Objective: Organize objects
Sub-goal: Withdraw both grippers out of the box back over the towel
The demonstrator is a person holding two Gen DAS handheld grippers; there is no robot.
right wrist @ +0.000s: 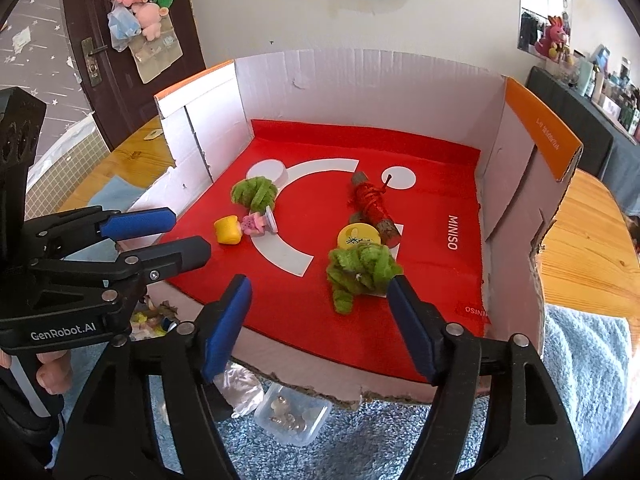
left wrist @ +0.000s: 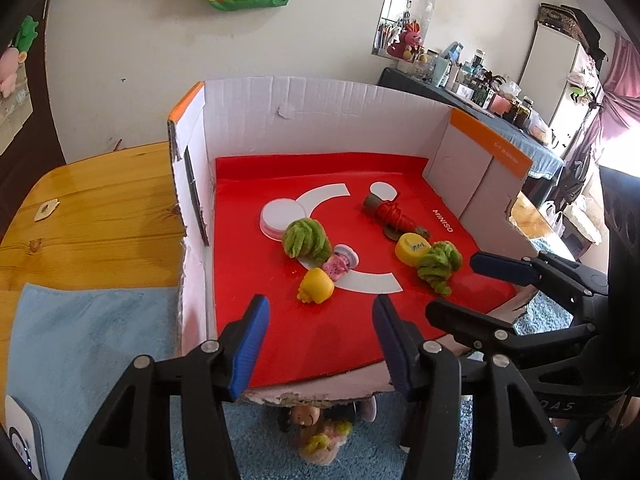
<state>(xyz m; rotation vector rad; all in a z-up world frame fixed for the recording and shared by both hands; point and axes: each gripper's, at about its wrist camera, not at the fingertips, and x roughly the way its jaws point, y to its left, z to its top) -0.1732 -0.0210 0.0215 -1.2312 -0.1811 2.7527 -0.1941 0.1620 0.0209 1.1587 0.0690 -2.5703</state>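
Clear plastic tub [right wrist: 294, 416] below box [right wrist: 360, 80]

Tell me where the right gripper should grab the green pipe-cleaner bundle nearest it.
Probably pinch the fluffy round body of the green pipe-cleaner bundle across its width, coming in from the box's open front edge. The right gripper is open and nearly straddles it; the thin tail looks too floppy.

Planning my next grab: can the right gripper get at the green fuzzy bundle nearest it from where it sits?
Probably yes. The right gripper is open, and the green fuzzy bundle lies just ahead between its fingers. The box's front edge is torn low, so nothing blocks it. The yellow cap sits close behind.
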